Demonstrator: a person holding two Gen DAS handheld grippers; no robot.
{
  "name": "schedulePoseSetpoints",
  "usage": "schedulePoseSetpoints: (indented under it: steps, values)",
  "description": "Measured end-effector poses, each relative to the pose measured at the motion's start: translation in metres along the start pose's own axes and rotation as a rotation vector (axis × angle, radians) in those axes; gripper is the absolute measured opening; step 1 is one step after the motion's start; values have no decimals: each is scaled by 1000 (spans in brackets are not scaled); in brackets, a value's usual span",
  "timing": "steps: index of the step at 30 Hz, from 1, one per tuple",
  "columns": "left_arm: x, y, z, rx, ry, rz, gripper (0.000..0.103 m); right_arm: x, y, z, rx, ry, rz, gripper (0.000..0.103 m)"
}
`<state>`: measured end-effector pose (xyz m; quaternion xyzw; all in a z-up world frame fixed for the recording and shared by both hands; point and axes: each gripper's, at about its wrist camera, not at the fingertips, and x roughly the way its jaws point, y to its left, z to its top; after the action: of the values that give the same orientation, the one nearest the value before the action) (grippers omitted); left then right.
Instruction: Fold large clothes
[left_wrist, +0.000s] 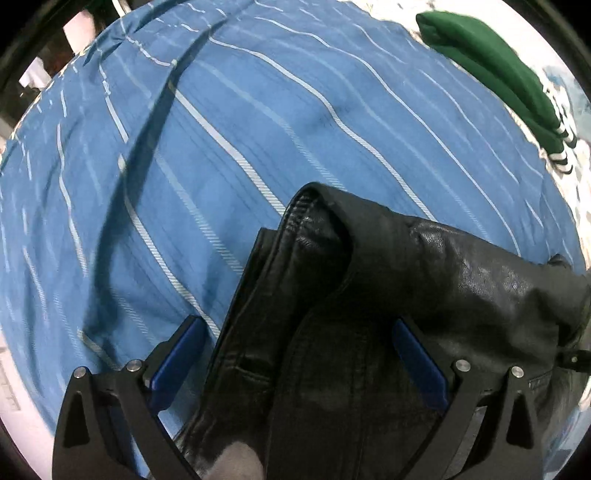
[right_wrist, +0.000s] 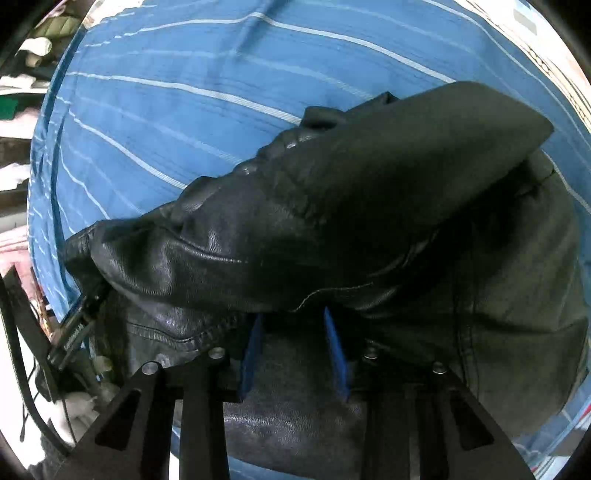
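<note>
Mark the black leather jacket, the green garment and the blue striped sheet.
black leather jacket (right_wrist: 332, 206): right wrist view, upper folded panel.
green garment (left_wrist: 491, 66): left wrist view, main body.
blue striped sheet (left_wrist: 258, 122): left wrist view, bare middle.

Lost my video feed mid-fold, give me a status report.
Left gripper open, straddling black leather jacket. Right gripper closing on a jacket fold, grip unclear. Jacket bunched on blue striped sheet. Green garment far off, not blocking.

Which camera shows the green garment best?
The left wrist view: the folded green garment lies at the upper right, beyond the blue striped sheet. The right wrist view shows only a green scrap at its left edge, unidentifiable.
</note>
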<state>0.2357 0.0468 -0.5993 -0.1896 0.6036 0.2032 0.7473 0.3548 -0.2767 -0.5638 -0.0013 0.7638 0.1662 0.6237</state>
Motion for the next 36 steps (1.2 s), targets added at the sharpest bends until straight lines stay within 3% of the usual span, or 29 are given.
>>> schedulePoseSetpoints:
  steps: [2,4,5,6,10,12,15,17,23,29,31,33,36]
  values:
    - [-17,-6,3,5,-6,48,103,-13,-5,-7,5,-27,58,40]
    - [-41,-19,3,28,-27,75,103,-29,-20,-19,62,-78,156,52]
    - [-57,-29,2,39,-46,65,103,-42,-35,-31,120,-121,179,68]
    - [-71,-40,-1,50,-70,40,103,-50,-46,-41,159,-152,181,75]
    - [-88,-101,-14,118,-62,-40,103,-81,-116,-108,395,-302,232,75]
    - [-70,-129,-19,138,-32,-30,103,-81,-146,-137,502,-346,275,75]
    - [-21,-153,-25,200,13,48,103,-65,-192,-179,652,-380,362,75]
    - [-4,-149,-26,177,20,9,103,-44,-211,-196,706,-397,421,75]
    - [-8,-145,-24,223,20,-23,103,2,-248,-181,731,-532,700,75]
    - [-2,-147,-11,252,28,-22,103,8,-241,-136,713,-647,813,74]
    - [0,-153,-5,259,25,-19,103,6,-229,-120,683,-651,821,66]
    - [-2,-158,-6,286,10,-7,103,6,-222,-106,665,-639,806,28]
    - [-3,-170,-4,328,0,9,103,-6,-218,-103,681,-676,868,18]
